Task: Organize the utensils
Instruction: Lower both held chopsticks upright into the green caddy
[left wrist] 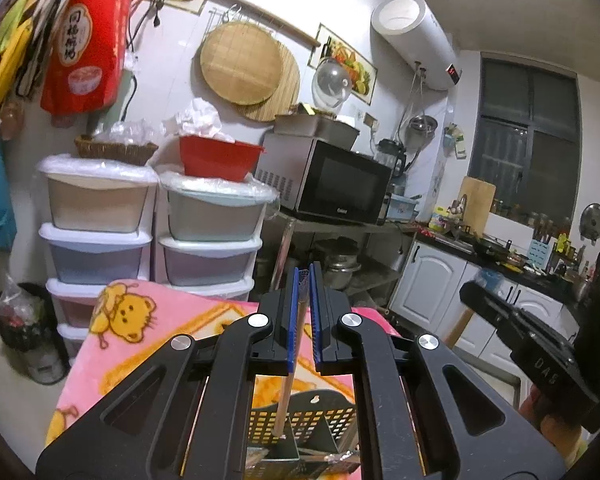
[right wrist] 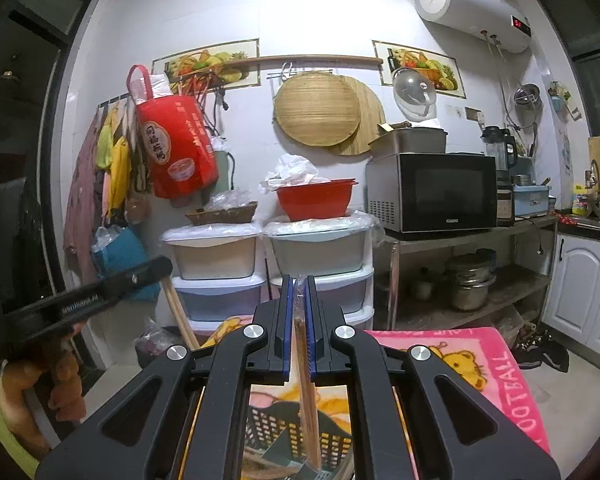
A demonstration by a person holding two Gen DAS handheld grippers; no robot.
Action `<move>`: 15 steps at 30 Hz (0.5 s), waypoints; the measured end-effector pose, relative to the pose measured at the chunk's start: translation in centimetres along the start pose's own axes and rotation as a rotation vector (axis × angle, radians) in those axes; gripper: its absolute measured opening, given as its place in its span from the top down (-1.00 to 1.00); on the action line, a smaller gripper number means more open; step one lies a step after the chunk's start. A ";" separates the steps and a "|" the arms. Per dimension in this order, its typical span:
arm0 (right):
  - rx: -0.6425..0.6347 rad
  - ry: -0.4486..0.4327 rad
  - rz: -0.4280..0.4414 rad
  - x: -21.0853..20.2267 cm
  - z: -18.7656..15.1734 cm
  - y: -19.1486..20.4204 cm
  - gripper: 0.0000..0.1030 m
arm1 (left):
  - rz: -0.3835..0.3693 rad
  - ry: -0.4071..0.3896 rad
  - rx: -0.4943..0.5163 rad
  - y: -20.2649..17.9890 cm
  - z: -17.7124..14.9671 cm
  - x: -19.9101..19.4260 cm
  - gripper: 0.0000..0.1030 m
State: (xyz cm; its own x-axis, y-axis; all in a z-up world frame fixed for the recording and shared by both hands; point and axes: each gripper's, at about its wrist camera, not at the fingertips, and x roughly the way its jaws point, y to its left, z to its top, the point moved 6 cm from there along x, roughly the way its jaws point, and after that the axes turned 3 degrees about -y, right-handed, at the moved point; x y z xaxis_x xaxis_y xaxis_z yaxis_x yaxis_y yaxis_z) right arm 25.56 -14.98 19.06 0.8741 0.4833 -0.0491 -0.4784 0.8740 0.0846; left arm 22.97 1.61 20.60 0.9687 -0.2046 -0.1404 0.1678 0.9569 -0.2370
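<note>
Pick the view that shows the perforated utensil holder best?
Left wrist: the utensil holder shows its perforated back wall, hanging hole and divider between the tongs' arms. Right wrist shows only a narrower slice, partly hidden by the wrapped chopsticks.

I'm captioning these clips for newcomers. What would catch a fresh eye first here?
Probably the two black tools in the foreground: the left tool is shut on wooden chopsticks, the right tool on a plastic-wrapped pair, both hanging over a perforated utensil holder on a pink bear blanket. Behind them, a bright red bag hangs on the white wall above stacked plastic drawers.
</note>
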 end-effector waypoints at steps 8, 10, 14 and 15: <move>0.012 0.033 0.001 2.1 -2.0 -0.9 0.89 | 0.005 0.044 -0.007 0.4 -2.1 2.2 0.94; 0.015 0.046 0.000 2.5 -2.8 -1.2 0.89 | 0.004 0.057 -0.004 0.5 -2.6 2.5 0.94; 0.039 0.075 -0.001 3.3 -4.2 -1.8 0.88 | 0.002 0.096 -0.006 0.8 -4.2 3.5 0.94; 0.043 0.081 -0.002 3.4 -4.5 -1.9 0.88 | 0.003 0.106 -0.007 0.9 -4.6 3.8 0.94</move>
State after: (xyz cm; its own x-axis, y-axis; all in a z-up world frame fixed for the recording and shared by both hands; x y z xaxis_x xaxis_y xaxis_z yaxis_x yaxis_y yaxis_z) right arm 29.06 -14.77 14.23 0.8646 0.4853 -0.1300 -0.4709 0.8730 0.1270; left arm 25.96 0.72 15.44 0.9444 -0.2226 -0.2419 0.1632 0.9562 -0.2429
